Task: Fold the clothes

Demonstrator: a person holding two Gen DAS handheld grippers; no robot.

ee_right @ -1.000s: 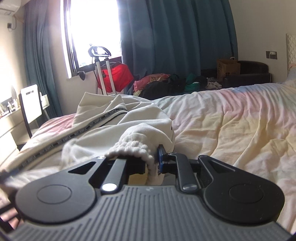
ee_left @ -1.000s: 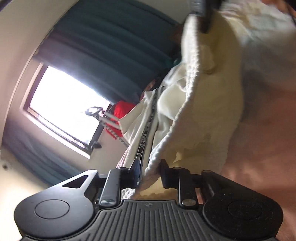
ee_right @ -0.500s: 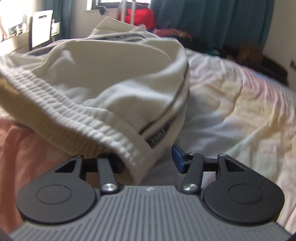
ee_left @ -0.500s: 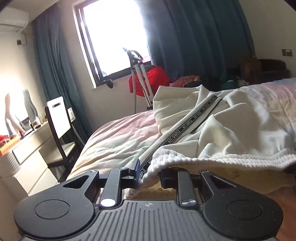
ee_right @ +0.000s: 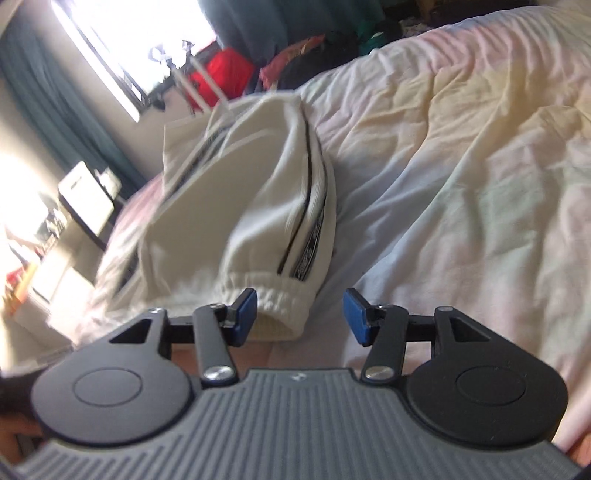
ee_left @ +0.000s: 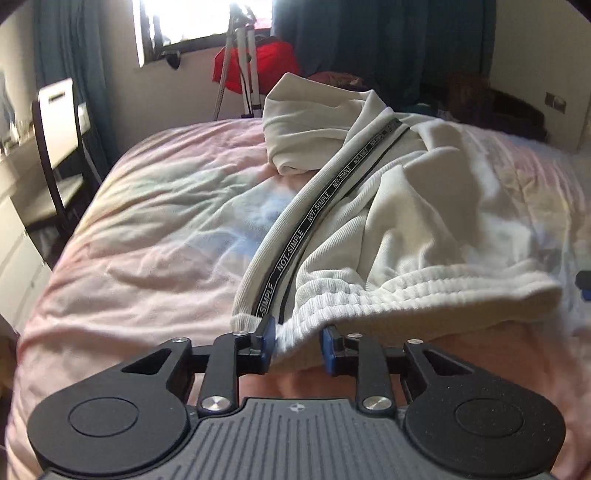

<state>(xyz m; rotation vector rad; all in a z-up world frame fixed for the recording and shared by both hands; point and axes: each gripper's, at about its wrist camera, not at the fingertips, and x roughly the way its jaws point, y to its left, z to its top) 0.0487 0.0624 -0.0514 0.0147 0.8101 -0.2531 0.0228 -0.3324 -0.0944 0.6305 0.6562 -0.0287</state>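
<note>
Cream track trousers (ee_left: 406,206) with a black "NOT-SIMPLE" side stripe (ee_left: 321,203) lie bunched on the bed. In the left wrist view the ribbed waistband (ee_left: 406,291) runs across in front of me. My left gripper (ee_left: 298,345) is shut on its left end, low over the quilt. In the right wrist view the trousers (ee_right: 236,206) stretch away towards the window. Their elastic end (ee_right: 280,299) rests between the fingers of my open right gripper (ee_right: 301,317), close to the left pad and not pinched.
The bed carries a pastel quilt (ee_right: 461,166), rumpled and broad to the right. Past the bed's far edge stand a chair (ee_left: 59,147), a red bag on a metal frame (ee_left: 255,66), dark curtains and a window (ee_left: 199,18). Drawers (ee_right: 44,273) stand at the left.
The left gripper swung level and lowered the waistband onto the quilt. The right gripper let go of the waistband half a second ago and has opened wider, drawing back a little.
</note>
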